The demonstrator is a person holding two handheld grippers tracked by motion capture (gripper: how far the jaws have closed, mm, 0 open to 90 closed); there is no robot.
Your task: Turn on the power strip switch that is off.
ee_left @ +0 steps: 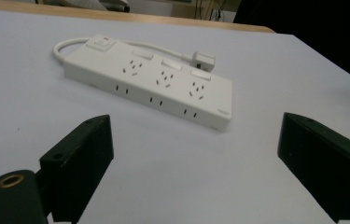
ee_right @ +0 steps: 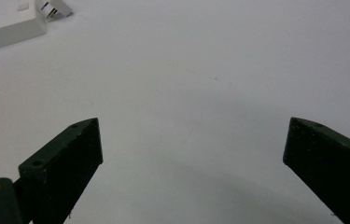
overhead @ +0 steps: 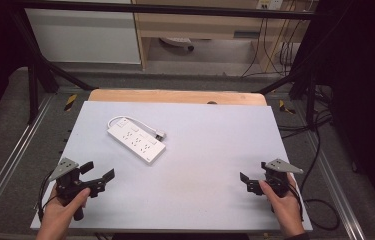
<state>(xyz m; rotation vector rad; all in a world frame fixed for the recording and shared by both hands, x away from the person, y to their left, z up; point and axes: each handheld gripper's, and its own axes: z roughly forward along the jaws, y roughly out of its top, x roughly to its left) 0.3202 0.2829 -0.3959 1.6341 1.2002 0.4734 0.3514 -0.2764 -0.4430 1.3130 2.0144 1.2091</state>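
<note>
A white power strip with several sockets lies flat on the pale table, left of centre, its cord looped behind it and its plug resting beside it. My left gripper is held near the front left edge, open and empty, pointing toward the strip. In the left gripper view the power strip lies a short way beyond the open left gripper, with the plug behind it. My right gripper is open and empty at the front right. In the right gripper view the right gripper faces bare table, with the strip's corner at top left.
A wooden board edge runs along the table's far side. Black frame bars stand at the back corners. Cables hang off the right side. Metal rails flank the table.
</note>
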